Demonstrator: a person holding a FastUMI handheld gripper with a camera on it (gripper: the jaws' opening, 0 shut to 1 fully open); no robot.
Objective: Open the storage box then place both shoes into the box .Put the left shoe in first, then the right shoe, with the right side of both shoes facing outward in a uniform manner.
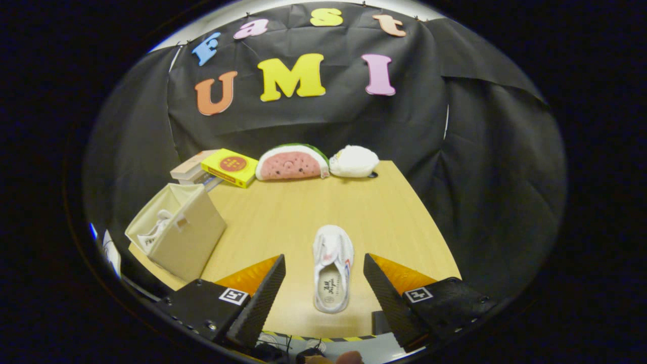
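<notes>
The hand-held gripper [323, 268] hangs wide open, holding nothing — a white canvas shoe [332, 268] lies between its fingers, near the tabletop [384, 212] front edge. Left, at the edge, the open fabric box [189, 237] holds another shoe [156, 230]; bare wood lies between.

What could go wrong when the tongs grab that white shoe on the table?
1. The tongs are open, with the white shoe lying lengthwise between them. Closing on its soft sides might squash it or let it slip out.
2. The storage box already holds another shoe, so the second one might snag on it or go in facing the wrong way.
3. The box stands near the table edge; a push could tip it off.
</notes>
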